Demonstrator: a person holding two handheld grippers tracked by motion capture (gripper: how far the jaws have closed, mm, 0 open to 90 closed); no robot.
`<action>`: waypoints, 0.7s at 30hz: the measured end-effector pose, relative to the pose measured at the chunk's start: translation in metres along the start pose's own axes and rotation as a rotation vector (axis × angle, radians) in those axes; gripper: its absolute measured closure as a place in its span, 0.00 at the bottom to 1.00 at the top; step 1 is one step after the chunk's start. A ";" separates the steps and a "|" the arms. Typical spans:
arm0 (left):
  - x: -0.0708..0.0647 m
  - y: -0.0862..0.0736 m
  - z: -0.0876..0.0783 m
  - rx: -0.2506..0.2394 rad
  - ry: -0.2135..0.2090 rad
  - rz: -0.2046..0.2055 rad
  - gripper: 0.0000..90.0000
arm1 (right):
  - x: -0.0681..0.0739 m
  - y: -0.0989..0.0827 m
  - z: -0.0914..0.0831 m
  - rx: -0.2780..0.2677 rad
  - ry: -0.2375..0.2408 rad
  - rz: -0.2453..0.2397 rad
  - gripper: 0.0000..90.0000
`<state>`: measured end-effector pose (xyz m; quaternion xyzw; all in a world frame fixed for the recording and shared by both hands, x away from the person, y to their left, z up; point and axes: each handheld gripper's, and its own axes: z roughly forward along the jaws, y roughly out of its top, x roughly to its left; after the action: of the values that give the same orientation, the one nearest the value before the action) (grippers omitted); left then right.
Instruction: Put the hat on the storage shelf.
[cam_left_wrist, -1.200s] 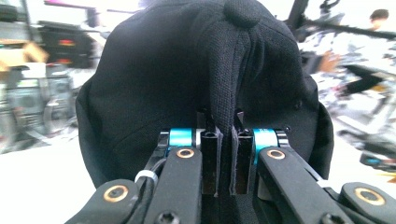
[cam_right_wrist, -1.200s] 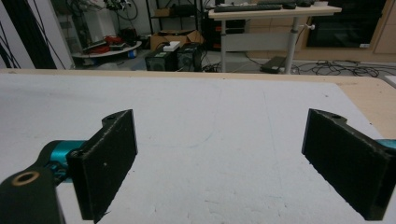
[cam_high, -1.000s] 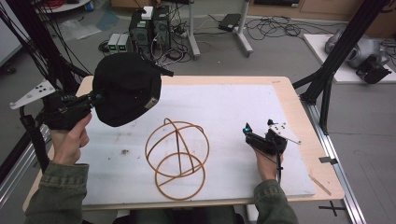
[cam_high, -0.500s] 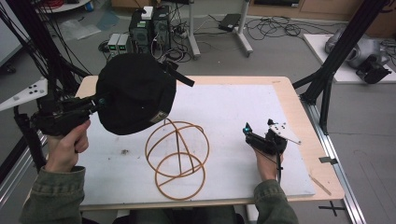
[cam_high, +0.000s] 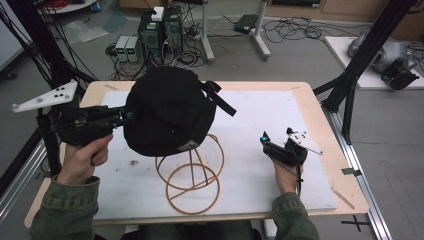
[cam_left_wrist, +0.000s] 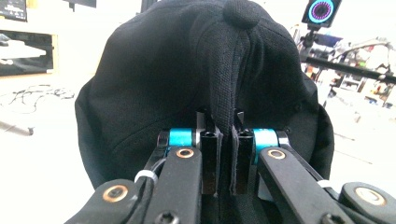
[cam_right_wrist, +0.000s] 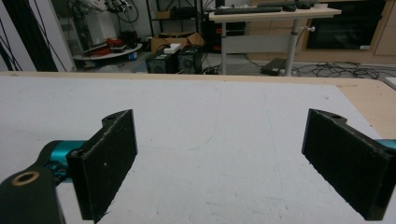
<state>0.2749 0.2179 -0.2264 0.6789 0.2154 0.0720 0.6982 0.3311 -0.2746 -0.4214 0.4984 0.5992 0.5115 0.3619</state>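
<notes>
High view: left gripper (cam_high: 125, 117) pinches a fold of the cap (cam_high: 167, 110), held above the wire stand (cam_high: 192, 170). Right gripper (cam_high: 267, 142) rests wide open, empty, on the bench (cam_high: 320, 115). That thin pinch could slip, dropping the cap.

Matt black cloth cap (cam_high: 167, 112); wire stand (cam_high: 192, 175), perhaps metal.

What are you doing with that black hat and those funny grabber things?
A person holds a grabber in each hand. The left gripper is pinched shut on a fold of the black cap and holds it in the air above a wire stand made of rings, which sits on the white mat. The right gripper is wide open, holding nothing, low over the mat off to the side.
</notes>
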 end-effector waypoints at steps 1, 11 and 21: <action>-0.001 0.000 0.003 0.003 -0.009 0.004 0.95 | 0.000 0.000 0.000 -0.002 -0.001 -0.003 0.10; -0.008 0.000 0.026 0.131 -0.036 0.029 0.95 | 0.000 0.000 0.000 -0.003 -0.002 -0.005 0.10; -0.015 -0.005 0.044 0.276 -0.046 0.087 0.95 | 0.000 0.000 0.000 -0.002 0.000 -0.013 0.10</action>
<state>0.2782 0.1715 -0.2292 0.7787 0.1776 0.0564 0.5991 0.3310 -0.2743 -0.4213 0.4941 0.6019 0.5099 0.3656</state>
